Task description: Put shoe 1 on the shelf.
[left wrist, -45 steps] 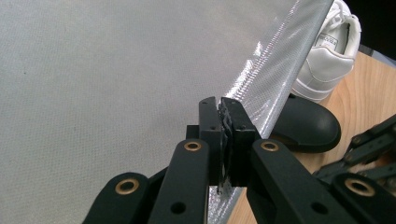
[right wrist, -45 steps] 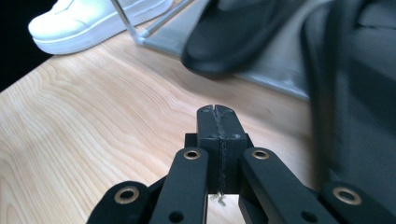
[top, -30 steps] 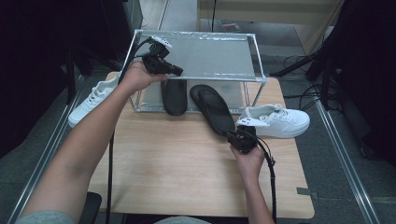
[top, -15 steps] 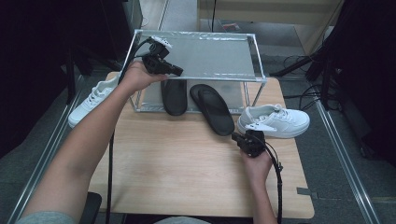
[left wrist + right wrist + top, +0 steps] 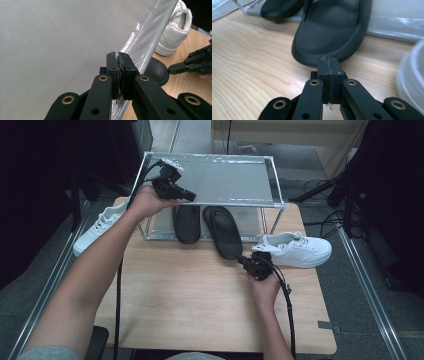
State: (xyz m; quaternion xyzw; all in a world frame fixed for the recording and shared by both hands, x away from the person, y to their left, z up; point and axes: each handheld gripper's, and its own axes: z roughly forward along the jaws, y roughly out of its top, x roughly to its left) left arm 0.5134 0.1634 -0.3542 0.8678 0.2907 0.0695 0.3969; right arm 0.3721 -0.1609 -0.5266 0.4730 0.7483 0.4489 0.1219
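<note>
Right gripper [image 5: 243,261] back at black slipper [image 5: 223,231] heel, jaws closed.

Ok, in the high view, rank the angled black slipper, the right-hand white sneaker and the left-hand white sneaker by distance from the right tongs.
1. Angled black slipper, its heel just ahead of the right tongs.
2. Right-hand white sneaker, close beside them.
3. Left-hand white sneaker, off the table's far left edge.

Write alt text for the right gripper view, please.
The right tool, its jaws shut, points at the heel of a black slipper on the wooden table. Its tips are at the heel's edge; contact is unclear.
</note>
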